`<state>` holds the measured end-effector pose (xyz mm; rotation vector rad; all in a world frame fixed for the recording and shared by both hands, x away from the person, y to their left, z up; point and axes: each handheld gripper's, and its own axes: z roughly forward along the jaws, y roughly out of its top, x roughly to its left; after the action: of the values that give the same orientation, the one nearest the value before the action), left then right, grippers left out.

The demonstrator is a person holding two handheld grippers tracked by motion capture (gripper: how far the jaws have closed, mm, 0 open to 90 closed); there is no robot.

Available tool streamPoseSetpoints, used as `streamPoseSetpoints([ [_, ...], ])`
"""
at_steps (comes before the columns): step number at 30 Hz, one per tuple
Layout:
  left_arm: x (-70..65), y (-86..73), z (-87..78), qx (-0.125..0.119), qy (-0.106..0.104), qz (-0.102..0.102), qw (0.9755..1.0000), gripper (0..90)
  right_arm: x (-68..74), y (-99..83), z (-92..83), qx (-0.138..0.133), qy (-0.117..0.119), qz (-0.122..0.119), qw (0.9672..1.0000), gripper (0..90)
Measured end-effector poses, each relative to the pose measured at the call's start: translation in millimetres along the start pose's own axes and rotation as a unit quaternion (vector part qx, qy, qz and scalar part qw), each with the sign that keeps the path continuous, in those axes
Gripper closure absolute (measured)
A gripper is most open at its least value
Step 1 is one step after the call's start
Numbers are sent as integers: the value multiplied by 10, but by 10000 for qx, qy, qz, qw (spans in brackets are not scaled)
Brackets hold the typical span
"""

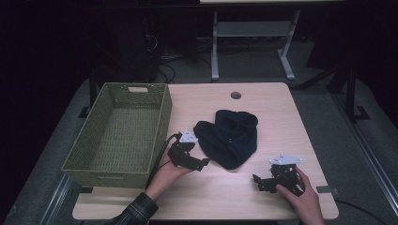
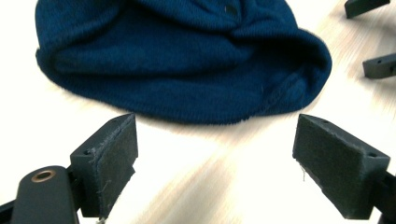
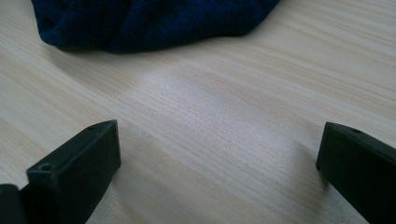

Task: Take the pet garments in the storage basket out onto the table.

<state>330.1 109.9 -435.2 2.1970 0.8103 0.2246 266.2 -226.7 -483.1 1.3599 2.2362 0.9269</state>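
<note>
A dark blue knitted hat lies crumpled near the middle of the light wooden table. My left gripper rests low on the table just left of the hat and is open, with its jaws pointing at the hat's edge. In the left gripper view the hat lies just beyond the wide-apart pads. My right gripper sits near the front right of the table, open and empty, a short way from the hat. Its two jaw tips also appear far off in the left gripper view.
A green woven basket stands empty along the table's left side, close beside my left hand. A round cable hole is at the table's far edge. Beyond the table are a white desk frame and cables on the floor.
</note>
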Motion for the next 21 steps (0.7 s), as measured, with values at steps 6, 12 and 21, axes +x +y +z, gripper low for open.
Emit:
streamPoseSetpoints([
  [6, -48, -127, 20, 51, 64, -16, 10000, 138, 0, 0, 0, 0, 0, 1, 10000, 0],
  [12, -96, -237, 86, 256, 105, 33, 9996, 136, 0, 0, 0, 1, 0, 1, 10000, 0],
  [21, -117, -347, 158, 387, 234, 85, 9989, 129, 1, 0, 0, 2, 0, 5, 10000, 0],
])
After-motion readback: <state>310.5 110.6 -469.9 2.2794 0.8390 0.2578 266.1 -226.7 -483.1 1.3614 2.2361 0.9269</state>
